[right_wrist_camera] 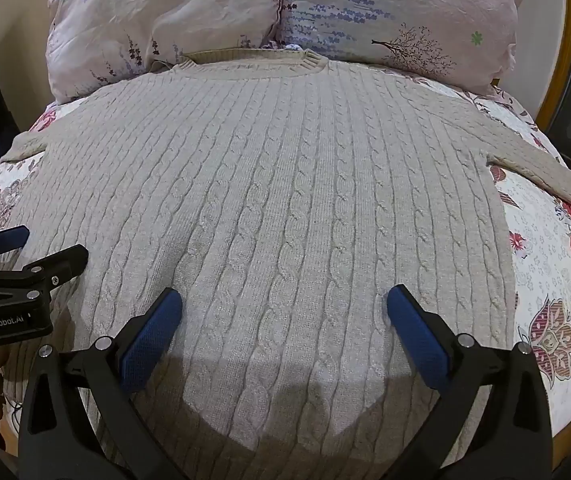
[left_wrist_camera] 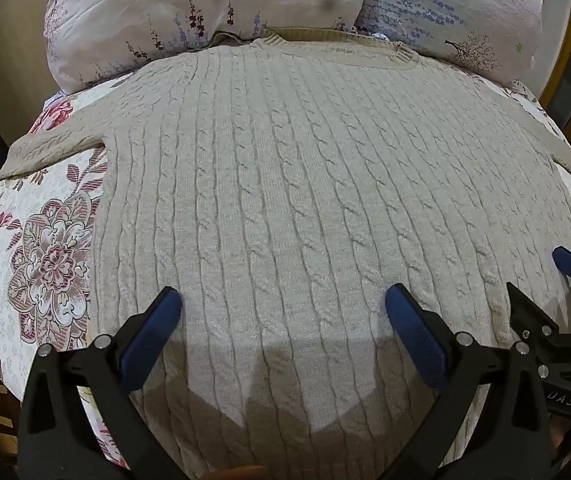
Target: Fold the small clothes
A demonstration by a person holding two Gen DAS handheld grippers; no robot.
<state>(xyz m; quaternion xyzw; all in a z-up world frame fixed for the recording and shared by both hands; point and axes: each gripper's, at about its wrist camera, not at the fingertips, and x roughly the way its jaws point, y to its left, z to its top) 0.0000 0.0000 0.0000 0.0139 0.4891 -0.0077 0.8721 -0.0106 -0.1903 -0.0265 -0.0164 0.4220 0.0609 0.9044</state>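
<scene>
Both tongs, left tongs point(left_wrist_camera: 283, 300) and right tongs point(right_wrist_camera: 284, 300), hover wide above the sweater point(left_wrist_camera: 285, 180); grip the hem corners nearest them evenly before folding.

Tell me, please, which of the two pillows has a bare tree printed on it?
The right-hand pillow, with lavender-blue sprigs across it, carries the dark bare tree near its lower edge; the left pillow shows only purple flower stalks.

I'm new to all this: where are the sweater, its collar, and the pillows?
sweater point(left_wrist_camera: 285, 200): left wrist view, middle of its cable-knit body.
collar point(right_wrist_camera: 245, 65): right wrist view, ribbed neckline at the far end.
pillows point(right_wrist_camera: 385, 8): right wrist view, right pillow's floral face.
</scene>
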